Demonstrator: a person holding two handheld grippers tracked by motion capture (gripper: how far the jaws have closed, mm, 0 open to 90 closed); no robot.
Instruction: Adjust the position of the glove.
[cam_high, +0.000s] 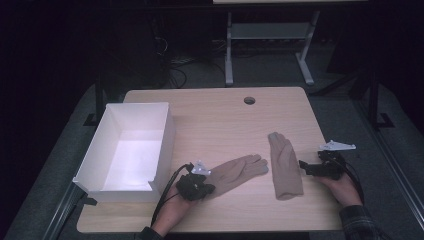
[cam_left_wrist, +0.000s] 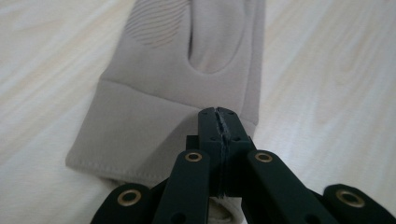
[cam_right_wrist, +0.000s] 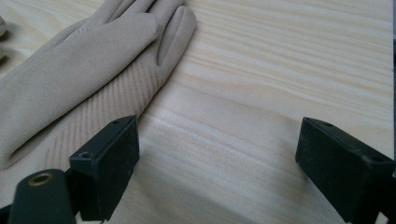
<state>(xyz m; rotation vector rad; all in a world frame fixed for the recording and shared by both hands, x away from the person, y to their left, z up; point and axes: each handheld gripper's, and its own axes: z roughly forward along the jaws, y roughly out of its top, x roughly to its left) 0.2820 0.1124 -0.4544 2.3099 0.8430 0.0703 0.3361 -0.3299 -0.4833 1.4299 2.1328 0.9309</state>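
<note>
On the wooden desk (cam_high: 220, 120), left hand-held gripper (cam_left_wrist: 219, 122) pinches the soft beige fabric glove's (cam_left_wrist: 177, 88) cuff. Light, floppy; grip cuff edge. Right hand-held gripper (cam_right_wrist: 217, 154) gapes wide, empty.

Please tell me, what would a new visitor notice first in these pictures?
Two beige gloves lie on the wooden table: one glove near the middle, the other glove to its right. The left gripper is shut on the first glove's cuff. A white box stands open at the left.
</note>
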